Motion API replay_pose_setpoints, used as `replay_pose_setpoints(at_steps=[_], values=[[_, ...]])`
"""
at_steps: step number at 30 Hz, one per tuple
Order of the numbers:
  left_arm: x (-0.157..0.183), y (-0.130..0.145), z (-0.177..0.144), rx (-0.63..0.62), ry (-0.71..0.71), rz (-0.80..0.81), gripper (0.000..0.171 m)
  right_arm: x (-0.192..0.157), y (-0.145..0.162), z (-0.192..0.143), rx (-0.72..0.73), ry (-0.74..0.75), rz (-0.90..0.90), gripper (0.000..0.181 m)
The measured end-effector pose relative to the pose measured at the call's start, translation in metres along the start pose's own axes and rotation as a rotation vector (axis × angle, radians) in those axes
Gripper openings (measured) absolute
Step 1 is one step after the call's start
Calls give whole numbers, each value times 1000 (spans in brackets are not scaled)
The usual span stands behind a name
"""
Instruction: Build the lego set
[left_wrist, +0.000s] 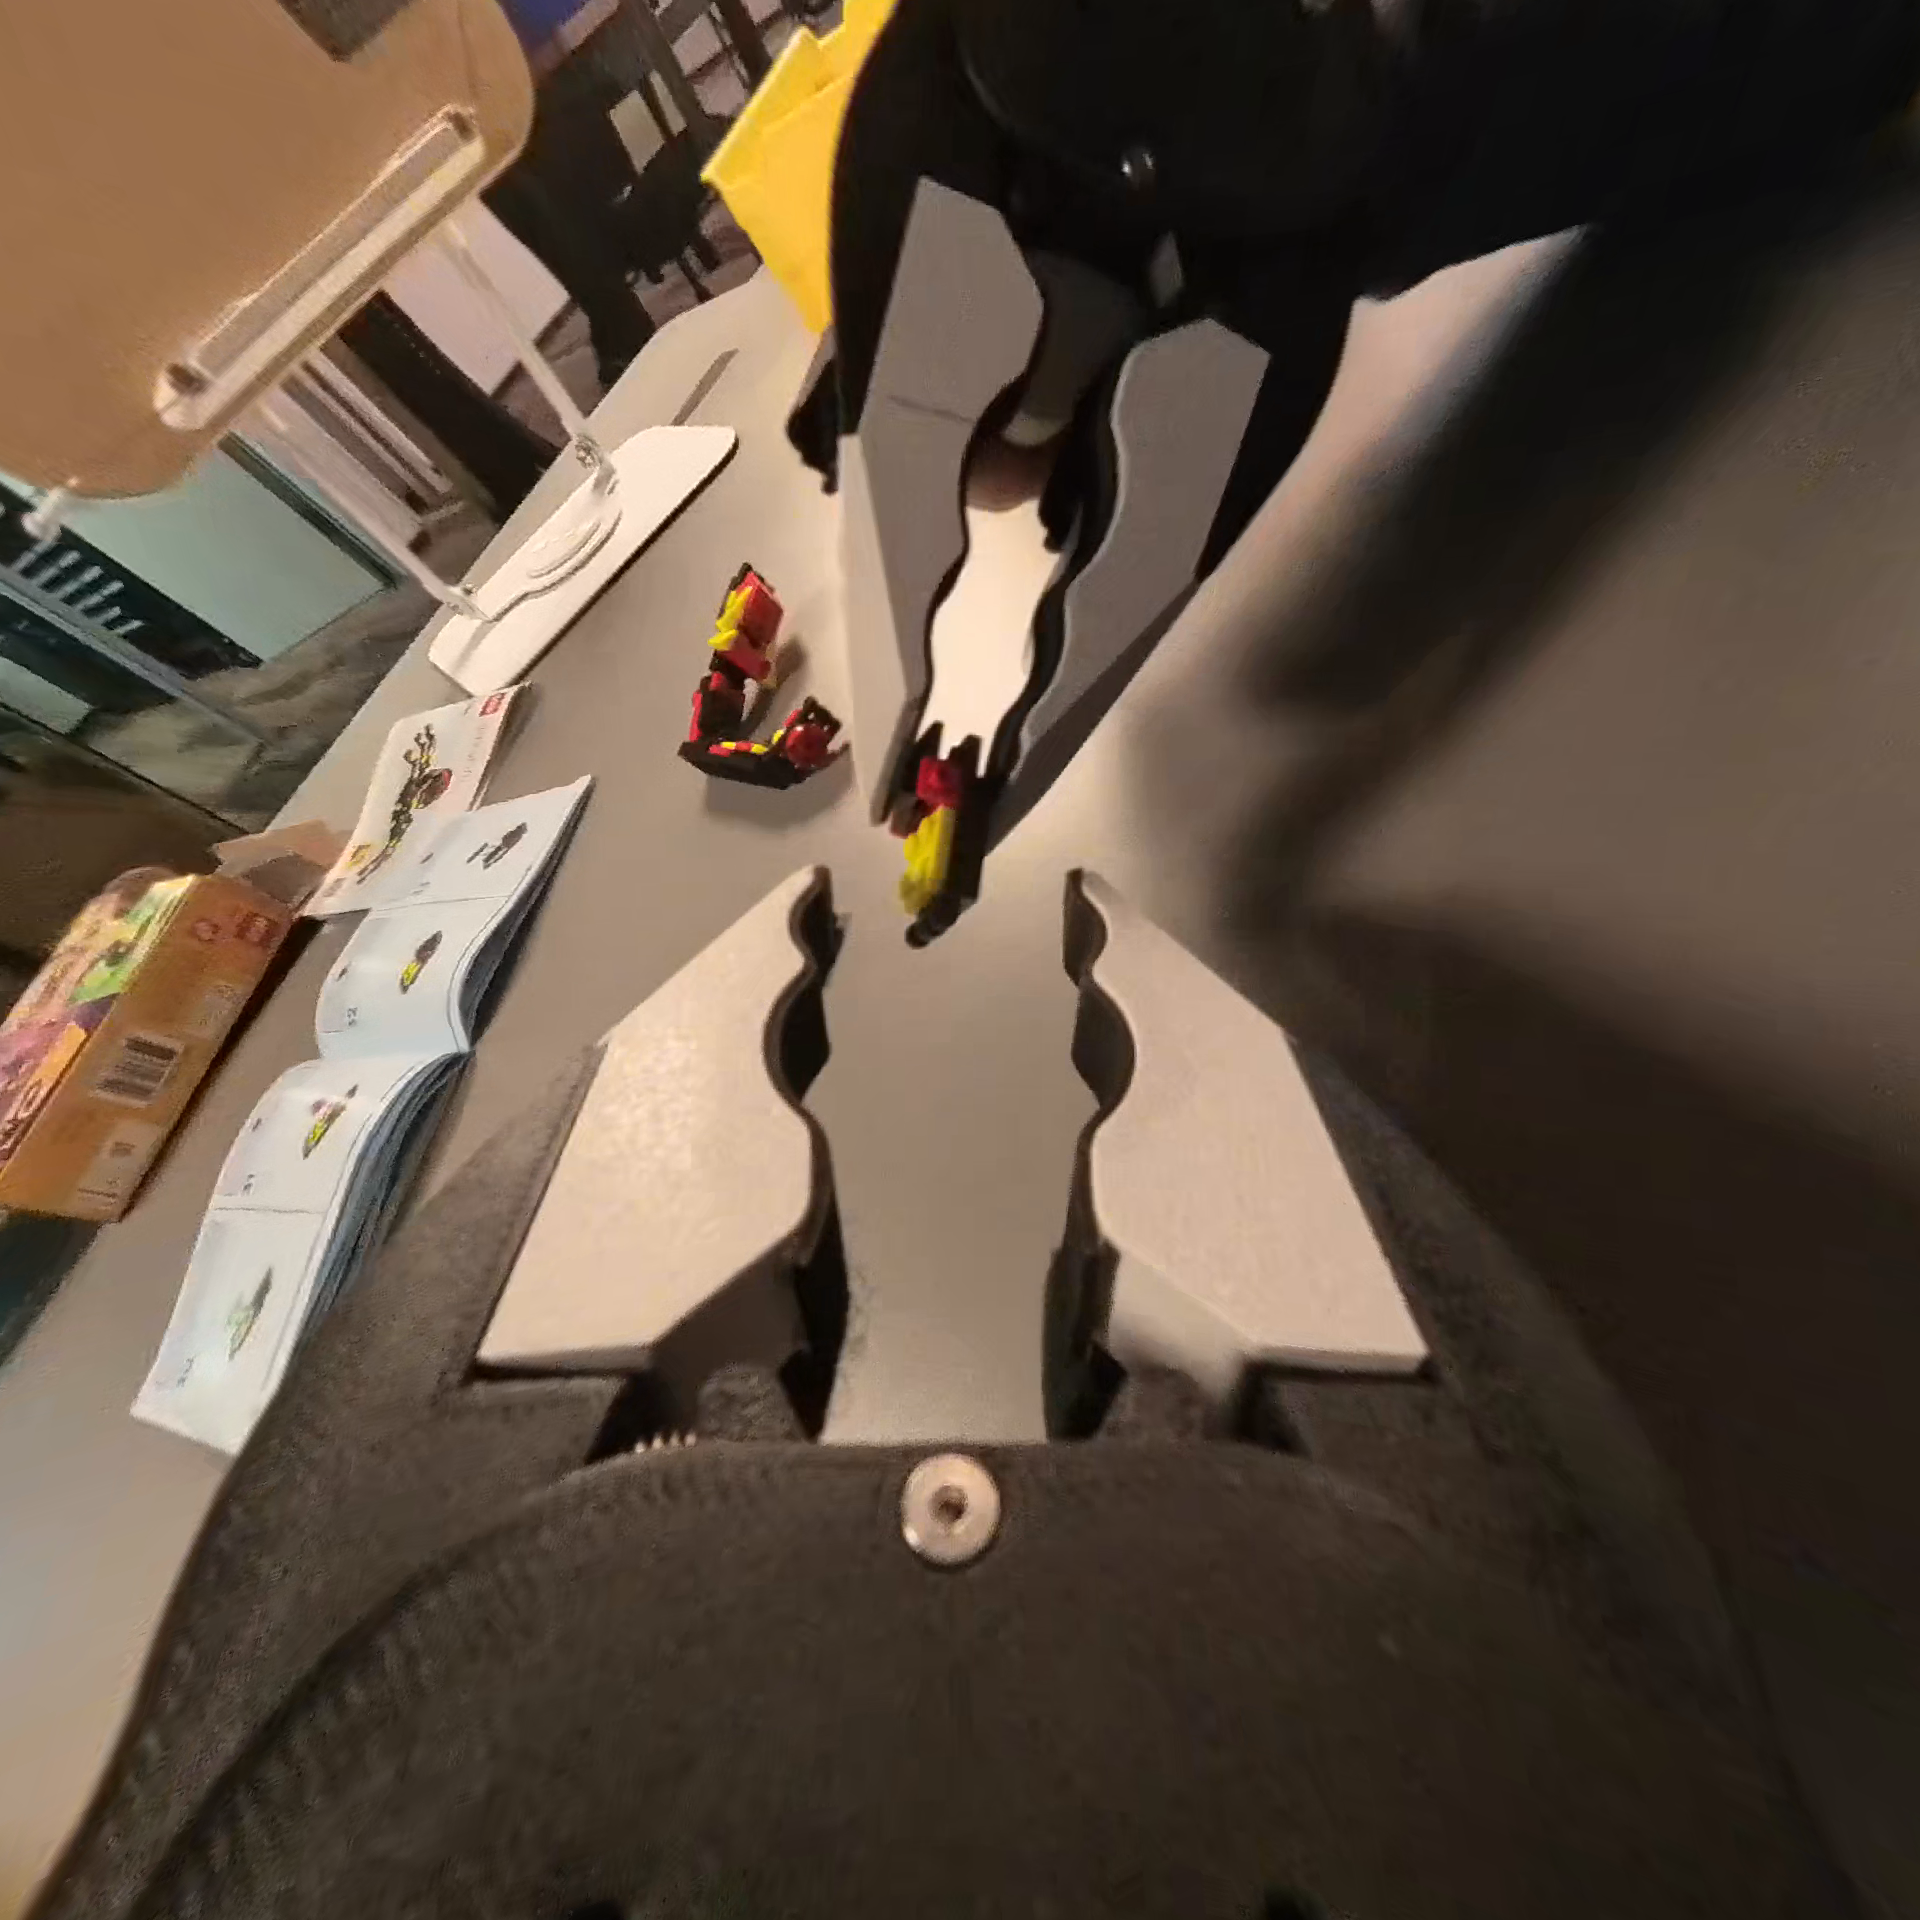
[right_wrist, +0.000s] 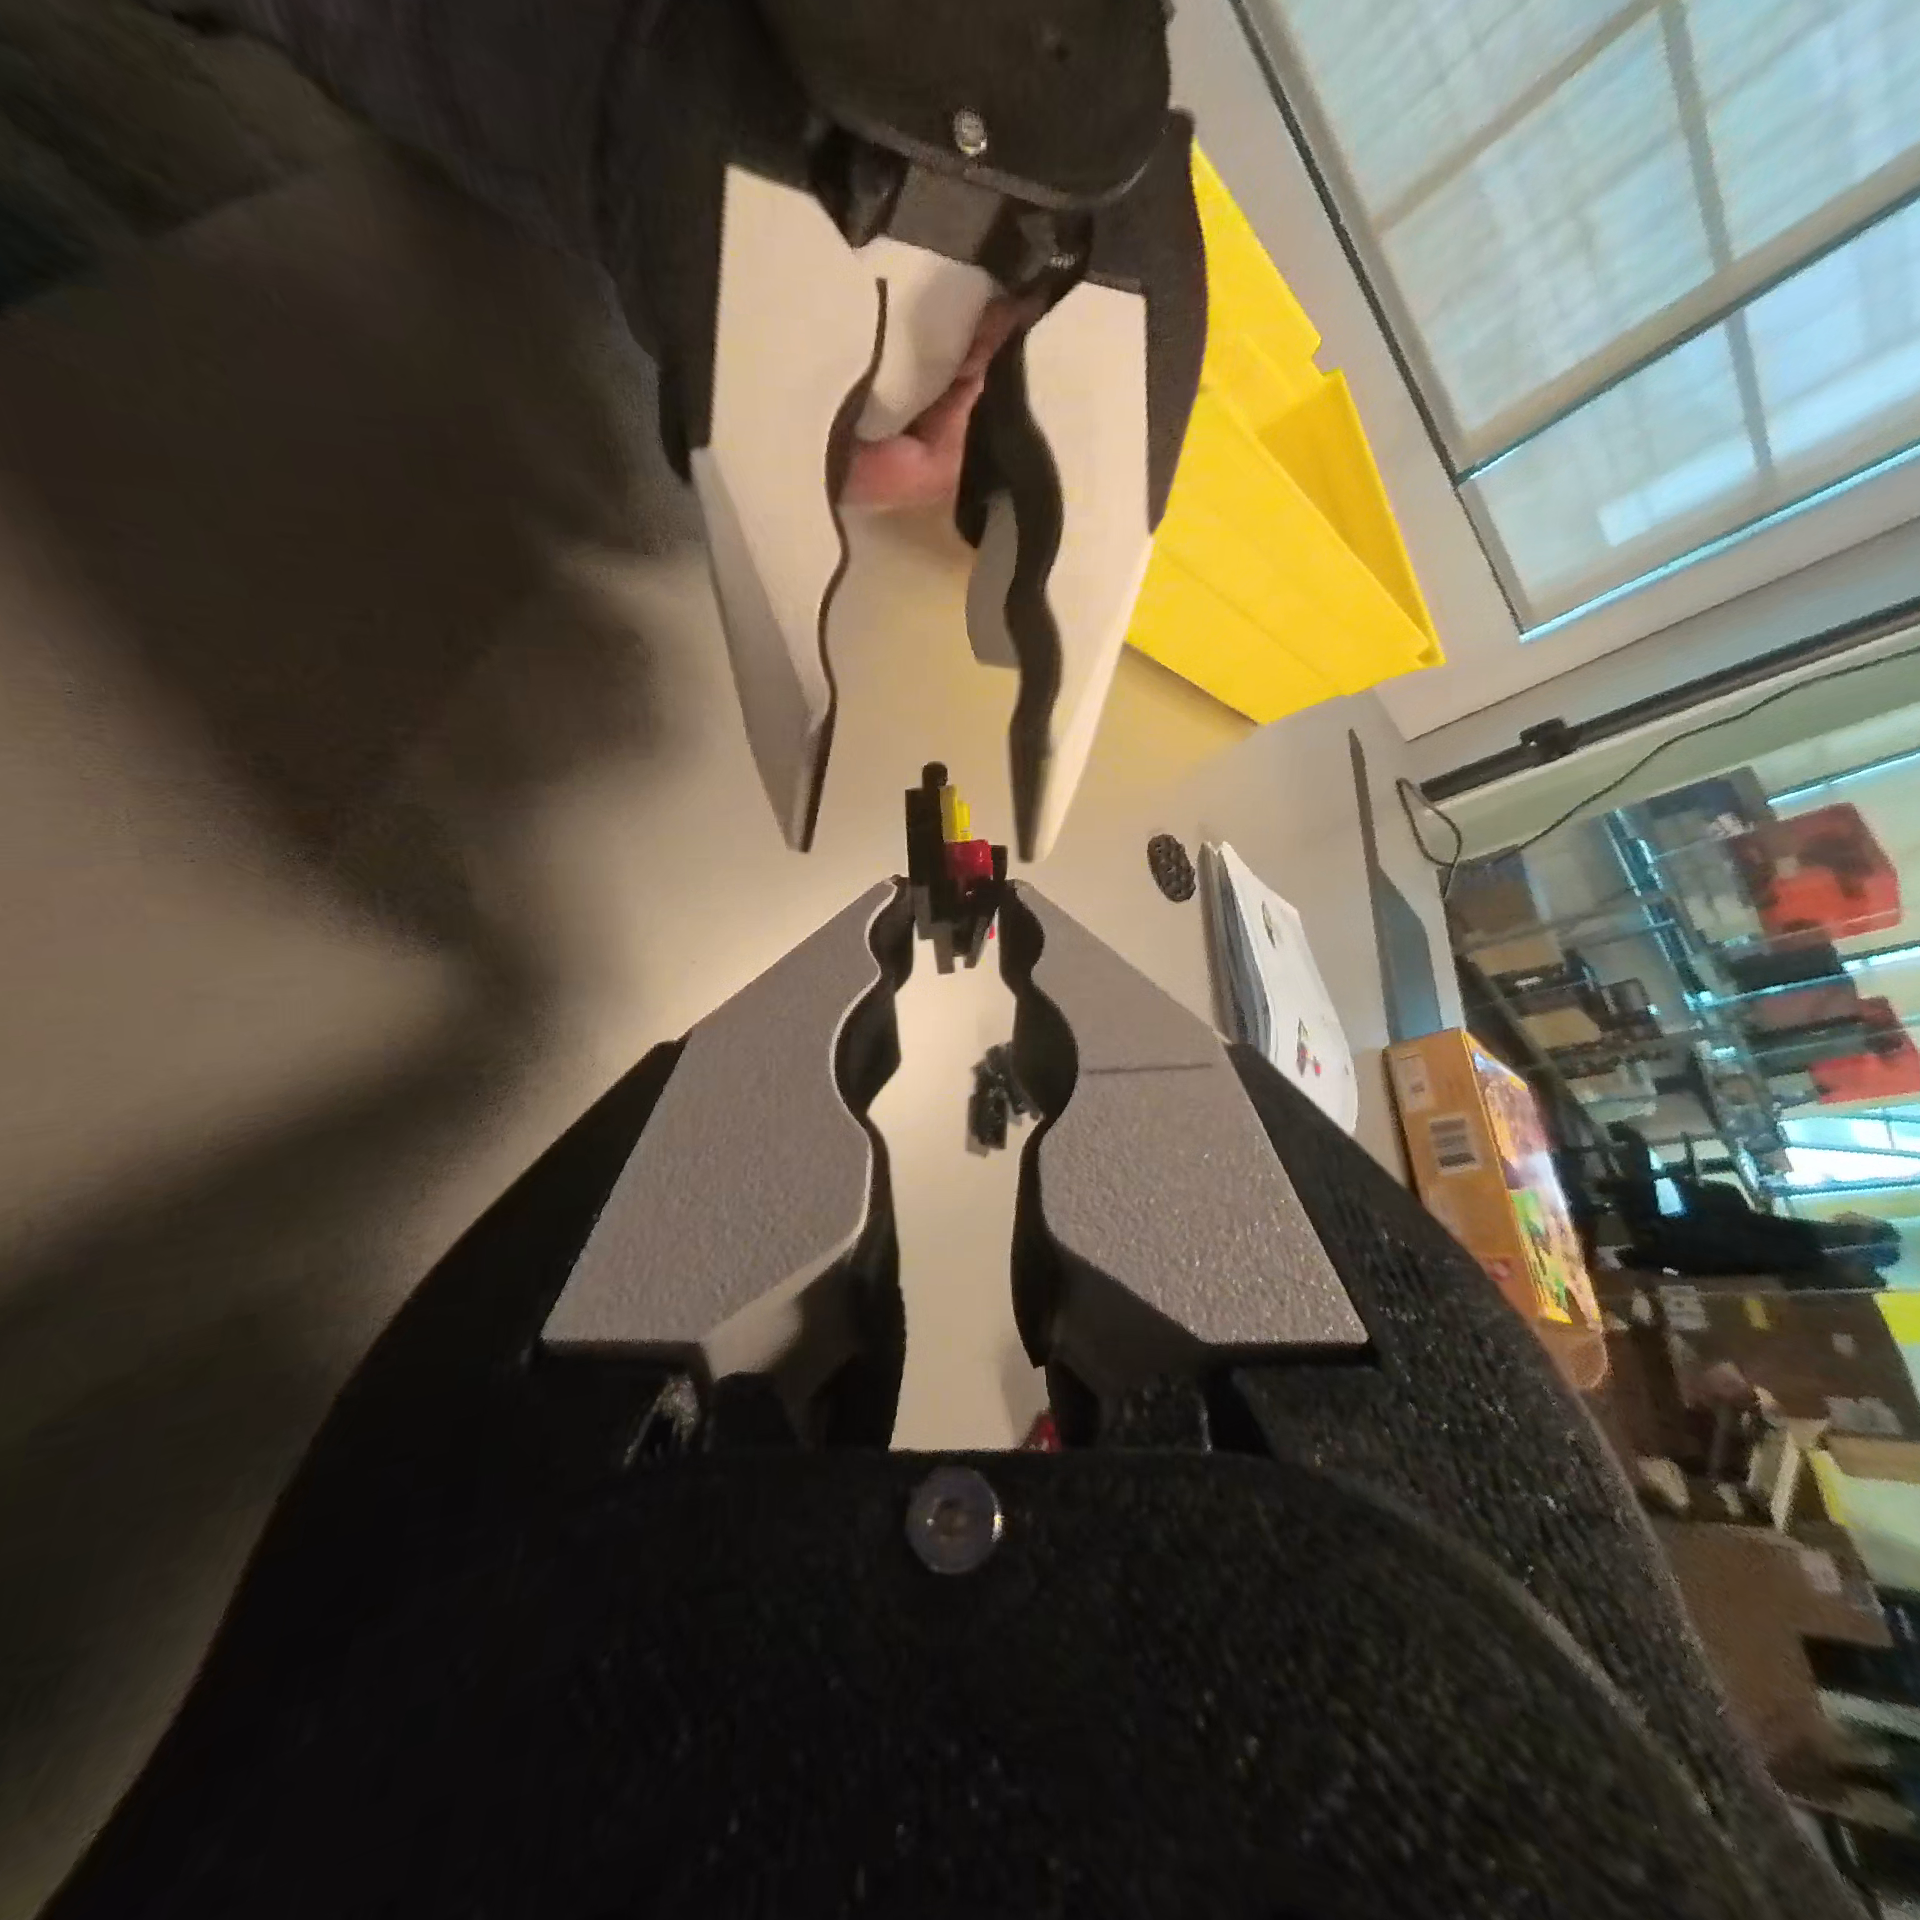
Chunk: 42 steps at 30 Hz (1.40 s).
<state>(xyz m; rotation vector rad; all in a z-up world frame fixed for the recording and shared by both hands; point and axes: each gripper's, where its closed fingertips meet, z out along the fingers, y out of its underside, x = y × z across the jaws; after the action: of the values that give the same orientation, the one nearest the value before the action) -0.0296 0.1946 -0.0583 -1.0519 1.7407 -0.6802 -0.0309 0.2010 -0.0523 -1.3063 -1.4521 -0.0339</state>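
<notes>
My right gripper (right_wrist: 956, 888) is shut on a small black, red and yellow lego sub-assembly (right_wrist: 948, 847), held at its fingertips above the grey table (right_wrist: 935, 1247). In the left wrist view the right gripper (left_wrist: 940, 795) comes down from the top with that sub-assembly (left_wrist: 933, 842) sticking out below its tips. My left gripper (left_wrist: 951, 894) is open and empty, its tips just in front of the held piece, facing the right gripper; it also shows in the right wrist view (right_wrist: 920, 847). A larger red, black and yellow lego build (left_wrist: 758, 696) lies on the table to the left.
Open instruction booklets (left_wrist: 416, 935) and an orange lego box (left_wrist: 114, 1039) lie at the left table edge. A white stand base (left_wrist: 592, 551) sits behind them. Yellow bins (right_wrist: 1278, 520) stand at the far end. Loose black pieces (right_wrist: 997, 1101) lie on the table under the right gripper. Both grippers' tips are close together, under 4 cm apart.
</notes>
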Motion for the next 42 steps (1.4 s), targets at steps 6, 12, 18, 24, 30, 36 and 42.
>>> replay_pose_setpoints(at_steps=[6,12,18,24,30,36,42], values=[[0,7,8,-59,-50,84,22,0,0,-1,-31,-35,46,14],[-5,1,6,-21,-106,130,11,1,-5,-4,-48,-47,48,14],[-2,-2,5,28,-81,119,10,-1,-7,-8,-82,-39,-61,15],[-2,-8,1,85,-69,103,10,0,-11,-13,-71,-37,-109,14],[-1,-5,3,76,-77,128,10,-2,-7,-11,-128,-23,-197,15],[-5,-5,4,45,-156,216,10,1,-4,-9,-218,47,-394,13],[-7,-8,1,59,-195,243,10,3,-8,-9,-167,77,-416,12]])
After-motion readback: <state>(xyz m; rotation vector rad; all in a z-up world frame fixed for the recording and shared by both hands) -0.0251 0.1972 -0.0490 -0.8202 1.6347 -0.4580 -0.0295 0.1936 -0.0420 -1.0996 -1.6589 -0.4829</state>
